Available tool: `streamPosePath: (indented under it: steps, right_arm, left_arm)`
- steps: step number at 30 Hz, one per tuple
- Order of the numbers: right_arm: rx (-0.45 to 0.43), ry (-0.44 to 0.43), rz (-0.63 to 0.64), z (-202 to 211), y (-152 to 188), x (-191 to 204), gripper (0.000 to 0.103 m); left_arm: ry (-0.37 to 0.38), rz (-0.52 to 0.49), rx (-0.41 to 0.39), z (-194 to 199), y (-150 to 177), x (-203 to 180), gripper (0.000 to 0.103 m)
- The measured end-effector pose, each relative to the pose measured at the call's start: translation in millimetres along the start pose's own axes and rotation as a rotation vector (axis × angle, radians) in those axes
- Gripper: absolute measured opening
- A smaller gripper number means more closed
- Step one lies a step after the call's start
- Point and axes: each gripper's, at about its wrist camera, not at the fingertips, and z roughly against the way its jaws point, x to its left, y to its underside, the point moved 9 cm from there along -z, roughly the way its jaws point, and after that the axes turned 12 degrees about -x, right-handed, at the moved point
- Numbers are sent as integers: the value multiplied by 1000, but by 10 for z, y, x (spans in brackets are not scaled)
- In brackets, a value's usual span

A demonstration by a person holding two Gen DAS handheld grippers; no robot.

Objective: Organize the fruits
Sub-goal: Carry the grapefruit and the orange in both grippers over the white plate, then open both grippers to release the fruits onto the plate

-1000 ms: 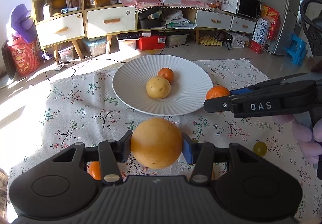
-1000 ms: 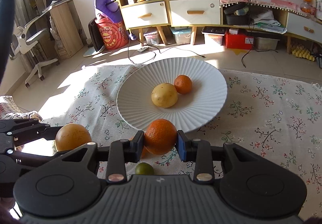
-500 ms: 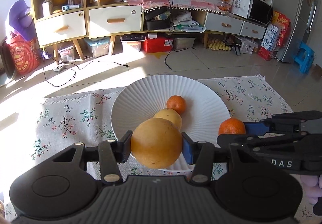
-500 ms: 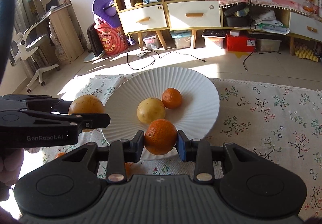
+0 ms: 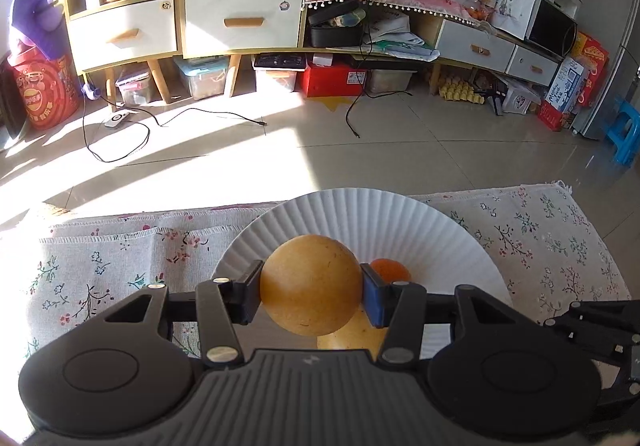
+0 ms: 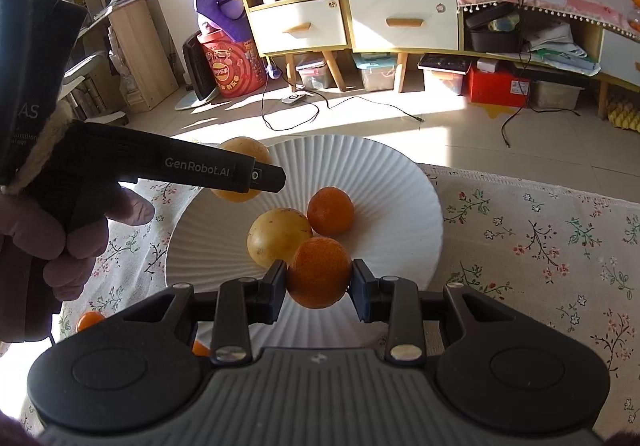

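My left gripper (image 5: 311, 292) is shut on a large yellow-orange fruit (image 5: 311, 284) and holds it above the white ridged plate (image 5: 360, 209). From the right wrist view the same left gripper (image 6: 256, 175) and its fruit (image 6: 244, 149) hang over the plate's left rim (image 6: 352, 153). My right gripper (image 6: 319, 280) is shut on an orange tangerine (image 6: 319, 272) over the plate's near edge. On the plate lie a yellow fruit (image 6: 278, 236) and a small orange (image 6: 330, 210).
The plate sits on a floral tablecloth (image 6: 540, 238). A small orange fruit (image 6: 89, 320) lies on the cloth at the left, and another bit of orange (image 6: 199, 348) shows under my right gripper. Cabinets (image 6: 352, 25) and tiled floor lie beyond the table.
Both grippers have moved forward and up over the plate with their fruits still held. The left gripper now hangs over the plate's left side.
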Motion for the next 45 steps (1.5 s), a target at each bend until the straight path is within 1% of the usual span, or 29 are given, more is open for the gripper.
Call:
streamPosePath:
  steps: [5,11,22,27,29,31,33,37,39,43,45]
  right_arm:
    - [15,-6,30,-84,40,-16,32]
    - [12,-10,27,-130,43,-55,32]
    - [12,-20,42,-185,49,-16,32]
    - [-4,-13,39,-154,2,-17,34]
    - [-9,-11,26,-124,-15,-21,39]
    - [-15,-5,20,-77,-30,-11,43]
    - [-18,0,19,-21,-40,-5,46]
    - [-33,16,13,142,-72,3,56]
    - [-39,25,5,212,-83,9,58]
    - [-47,47,-9,339,-104,53,63]
    - [-49,50,-7,400,-110,100,67]
  left_arm:
    - [10,-7,11,-125,-33,-54,43]
    - [11,-14,22,-218,-27,-59,43]
    - [12,14,24,-239,-16,-12,44]
    - [17,20,5,-196,-72,-32,46]
    - [16,15,0,-157,-86,-39,48]
    - [14,-2,-6,-96,-100,-50,54]
    - [10,-21,-14,-9,-118,-47,57]
    - [17,-59,-27,206,-137,-26,65]
    - [14,-72,-37,335,-139,-5,68]
    - [14,-67,-43,560,-108,44,72]
    - [12,-64,-44,661,-66,61,74]
